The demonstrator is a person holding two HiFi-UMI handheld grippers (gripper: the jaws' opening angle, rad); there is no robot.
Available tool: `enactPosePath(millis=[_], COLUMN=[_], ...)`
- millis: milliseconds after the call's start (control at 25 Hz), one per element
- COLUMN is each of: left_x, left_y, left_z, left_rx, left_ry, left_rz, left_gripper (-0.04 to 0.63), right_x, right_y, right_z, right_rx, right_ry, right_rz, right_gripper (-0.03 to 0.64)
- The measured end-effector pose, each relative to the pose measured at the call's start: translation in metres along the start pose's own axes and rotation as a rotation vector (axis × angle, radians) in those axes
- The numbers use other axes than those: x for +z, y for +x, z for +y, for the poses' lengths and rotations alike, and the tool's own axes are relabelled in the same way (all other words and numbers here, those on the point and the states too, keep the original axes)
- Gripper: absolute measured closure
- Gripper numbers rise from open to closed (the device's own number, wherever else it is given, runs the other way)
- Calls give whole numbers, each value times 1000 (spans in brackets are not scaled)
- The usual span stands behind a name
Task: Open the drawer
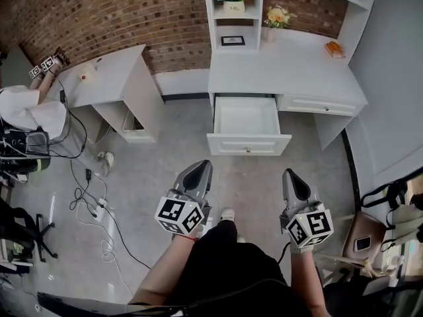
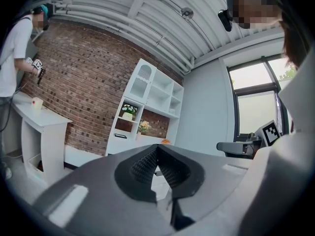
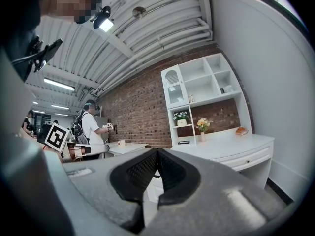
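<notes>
The white desk (image 1: 284,71) stands against the brick wall. Its left drawer (image 1: 248,144) is pulled out and looks empty; a second drawer (image 1: 317,105) to its right is closed. My left gripper (image 1: 199,169) and right gripper (image 1: 293,176) are held side by side over the floor, well short of the pulled-out drawer and touching nothing. In the left gripper view my left gripper (image 2: 156,149) has its ribbed pads meeting at the tip, with nothing between them. The right gripper (image 3: 156,152) is likewise shut and holds nothing; the desk (image 3: 231,149) lies ahead of it.
A second white desk (image 1: 112,78) stands at the left, where a person (image 1: 26,107) works. Cables and a power strip (image 1: 92,203) lie on the floor at the left. A chair (image 1: 367,236) is at the right. Shelves with flowers (image 1: 232,5) rise above the desk.
</notes>
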State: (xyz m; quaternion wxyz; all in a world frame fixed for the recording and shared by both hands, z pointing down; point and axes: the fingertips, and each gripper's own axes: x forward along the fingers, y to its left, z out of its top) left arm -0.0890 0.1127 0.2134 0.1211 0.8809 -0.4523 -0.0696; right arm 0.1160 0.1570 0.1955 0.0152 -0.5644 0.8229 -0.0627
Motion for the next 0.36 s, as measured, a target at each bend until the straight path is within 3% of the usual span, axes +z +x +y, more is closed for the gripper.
enactPosePath(millis=[360], left_x=[-12], left_y=[23], left_z=[-1], left_rx=[-8], left_ry=[-11], left_rz=[18], left_gripper=[592], right_x=[-12], right_y=[5], right_z=[-22], right_rx=[-21], right_ry=[12], right_rz=[18], right_gripper=[615])
